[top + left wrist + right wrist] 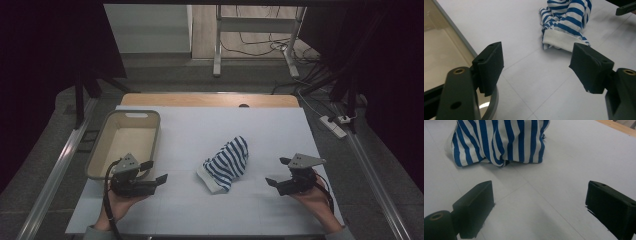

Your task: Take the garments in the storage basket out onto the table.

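Lower left, the left claw (156,171) gapes empty beside the beige bin (98,150); mid-frame on the white worktop (280,125), the striped cloth (226,163) slants upper-right; lower right, the right claw (278,171) gapes too, about equally near.

A crumpled blue-and-white striped cloth (226,162) with a white hem lies mid-table, untouched.
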Demonstrator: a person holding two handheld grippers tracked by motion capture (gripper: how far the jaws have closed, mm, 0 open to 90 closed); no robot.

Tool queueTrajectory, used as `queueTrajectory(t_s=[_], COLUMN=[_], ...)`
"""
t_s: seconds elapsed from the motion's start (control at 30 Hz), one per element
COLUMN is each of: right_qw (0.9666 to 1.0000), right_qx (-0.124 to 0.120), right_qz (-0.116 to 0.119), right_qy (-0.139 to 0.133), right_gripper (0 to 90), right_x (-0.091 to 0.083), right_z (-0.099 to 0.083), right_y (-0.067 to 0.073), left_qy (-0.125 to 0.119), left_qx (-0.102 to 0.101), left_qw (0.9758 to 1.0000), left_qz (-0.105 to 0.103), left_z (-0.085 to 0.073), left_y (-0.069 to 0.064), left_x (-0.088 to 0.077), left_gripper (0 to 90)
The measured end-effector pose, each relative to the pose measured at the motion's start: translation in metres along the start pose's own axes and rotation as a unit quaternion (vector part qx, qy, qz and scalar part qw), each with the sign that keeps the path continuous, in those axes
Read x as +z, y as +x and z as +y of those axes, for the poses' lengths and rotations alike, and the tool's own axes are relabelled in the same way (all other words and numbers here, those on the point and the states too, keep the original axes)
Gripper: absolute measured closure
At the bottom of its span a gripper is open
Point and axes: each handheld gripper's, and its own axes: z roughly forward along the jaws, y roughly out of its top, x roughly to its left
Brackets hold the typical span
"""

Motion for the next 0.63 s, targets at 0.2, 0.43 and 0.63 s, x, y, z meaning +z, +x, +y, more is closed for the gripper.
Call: queueTrajectory(t_s=[0.2,0.43,0.63], right_qw=[1.0000,1.0000,1.0000], right_qx=[-0.003,-0.003,-0.002], right_qz=[-0.001,-0.003,-0.002], right_qy=[0.002,0.000,-0.001], right_gripper=[7.8,7.8,7.8], right_x=[0.0006,-0.0003,-0.0005], right_z=[0.0001,0.0002,0.0002], right_y=[0.0007,0.0003,0.0001], left_qy=[0.001,0.000,0.001], left_qx=[0.001,-0.001,-0.002], left_qw=[1.0000,1.0000,1.0000], left_qz=[0.005,0.006,0.008], left_z=[0.0009,0.0011,0.0015], left_y=[-0.0001,0.0003,-0.0003], left_x=[0.0010,0.0006,0.0014], left_gripper=[26.2,25.9,25.2])
